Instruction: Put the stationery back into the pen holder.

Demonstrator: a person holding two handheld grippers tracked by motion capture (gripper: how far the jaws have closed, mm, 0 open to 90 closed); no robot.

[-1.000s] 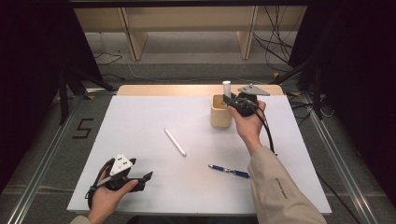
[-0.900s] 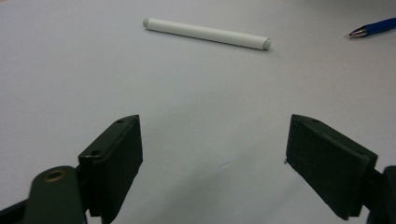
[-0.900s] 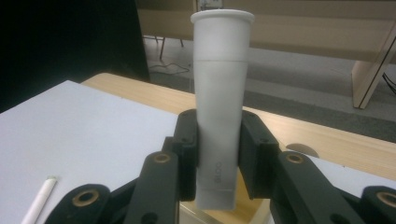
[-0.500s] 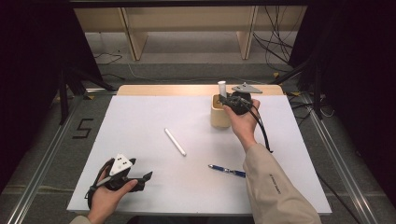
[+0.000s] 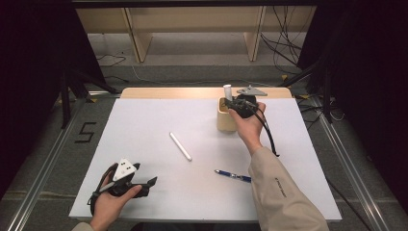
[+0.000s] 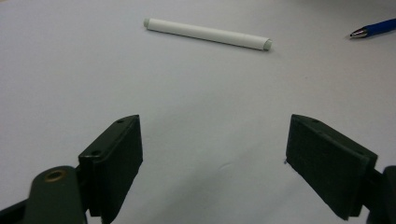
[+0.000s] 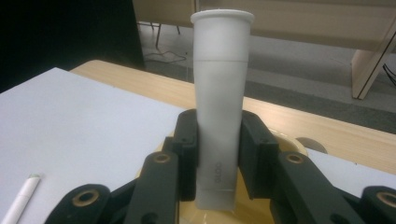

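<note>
A person's right gripper (image 5: 231,102) is shut on a white tube (image 5: 227,91), held upright over the wooden cup (image 5: 223,121) at the table's far side. In the right gripper view both pads (image 7: 189,140) press the tube (image 7: 220,84), and its lower end sits inside the cup's yellow rim (image 7: 293,143). The left gripper (image 5: 146,184) rests low near the front left edge, open with nothing between its fingers. Its own view shows the open left gripper (image 6: 215,135) facing a white stick (image 6: 208,33) and the tip of a blue pen (image 6: 373,29).
The white stick (image 5: 180,146) lies mid-table and the blue pen (image 5: 233,175) lies toward the front, by the right sleeve. White sheet (image 5: 144,120) covers the table; a bare wooden strip (image 5: 168,92) runs along the far edge. Cables trail on the floor beyond.
The right gripper with the tube has shifted slightly to the left over the cup. The left gripper has stayed where it was.
</note>
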